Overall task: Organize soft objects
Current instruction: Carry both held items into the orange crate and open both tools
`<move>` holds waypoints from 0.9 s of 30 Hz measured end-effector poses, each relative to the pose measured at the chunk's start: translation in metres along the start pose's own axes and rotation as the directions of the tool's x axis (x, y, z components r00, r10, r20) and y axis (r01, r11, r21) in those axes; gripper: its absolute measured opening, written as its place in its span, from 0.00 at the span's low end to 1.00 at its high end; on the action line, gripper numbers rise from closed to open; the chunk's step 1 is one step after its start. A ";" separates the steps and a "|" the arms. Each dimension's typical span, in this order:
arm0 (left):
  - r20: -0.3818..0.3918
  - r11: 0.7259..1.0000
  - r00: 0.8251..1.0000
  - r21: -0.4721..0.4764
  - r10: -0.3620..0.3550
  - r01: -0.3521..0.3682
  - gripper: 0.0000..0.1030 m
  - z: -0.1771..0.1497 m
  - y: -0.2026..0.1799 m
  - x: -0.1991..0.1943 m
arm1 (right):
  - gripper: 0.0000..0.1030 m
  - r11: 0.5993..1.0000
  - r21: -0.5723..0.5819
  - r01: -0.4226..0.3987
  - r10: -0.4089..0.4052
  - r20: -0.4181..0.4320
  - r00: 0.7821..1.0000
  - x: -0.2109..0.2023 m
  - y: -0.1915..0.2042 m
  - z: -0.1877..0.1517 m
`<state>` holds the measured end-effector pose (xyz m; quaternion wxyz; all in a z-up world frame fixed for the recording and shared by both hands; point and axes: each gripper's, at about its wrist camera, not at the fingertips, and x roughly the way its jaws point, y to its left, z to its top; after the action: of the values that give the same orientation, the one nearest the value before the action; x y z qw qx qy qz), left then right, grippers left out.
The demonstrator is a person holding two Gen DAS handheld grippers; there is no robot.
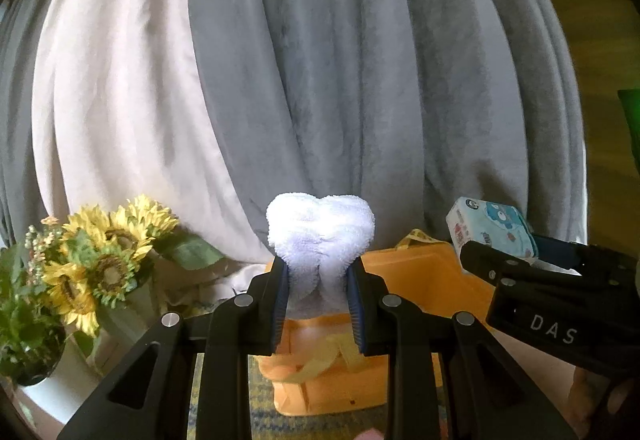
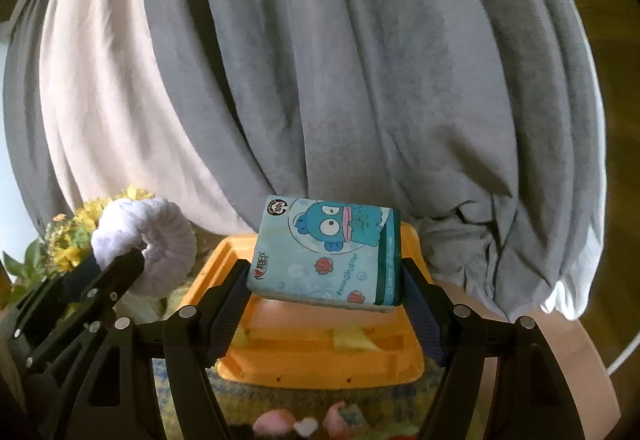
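Observation:
My left gripper (image 1: 320,272) is shut on a white fluffy towel roll (image 1: 320,236), held above the orange bin (image 1: 424,280). The roll also shows in the right wrist view (image 2: 152,244), at the left, with the left gripper (image 2: 132,260) on it. My right gripper (image 2: 324,280) is shut on a blue tissue pack (image 2: 328,256) with a cartoon fish, above the orange bin (image 2: 320,364). In the left wrist view the tissue pack (image 1: 492,228) and right gripper (image 1: 464,252) are at the right. Yellow pieces (image 2: 352,340) lie inside the bin.
A vase of sunflowers (image 1: 100,256) stands at the left. Grey and white curtains (image 1: 320,80) hang behind. The bin rests on a blue-yellow mat (image 2: 280,404). Pink and white soft items (image 2: 304,424) lie at the near edge of the mat.

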<state>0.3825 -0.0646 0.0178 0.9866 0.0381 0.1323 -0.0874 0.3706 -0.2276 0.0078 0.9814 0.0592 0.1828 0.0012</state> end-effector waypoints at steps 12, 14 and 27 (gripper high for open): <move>-0.134 0.998 0.991 0.045 -0.026 0.032 0.27 -0.008 -0.001 0.088 | 0.72 0.998 -0.057 0.038 -0.045 -0.128 0.991 0.081 -0.004 0.014; -0.178 0.997 0.983 0.049 -0.046 0.056 0.28 -0.011 -0.002 0.102 | 0.72 0.998 -0.062 0.026 -0.036 -0.158 0.987 0.092 -0.006 0.013; -0.267 0.997 0.961 0.004 -0.075 0.079 0.71 -0.023 0.005 0.123 | 0.83 0.996 -0.045 0.076 -0.086 -0.271 0.959 0.131 -0.023 0.002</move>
<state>0.4942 -0.0773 -0.0371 0.9554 0.0517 0.2643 -0.1210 0.4936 -0.2479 -0.0400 0.9469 0.0341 0.3185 -0.0276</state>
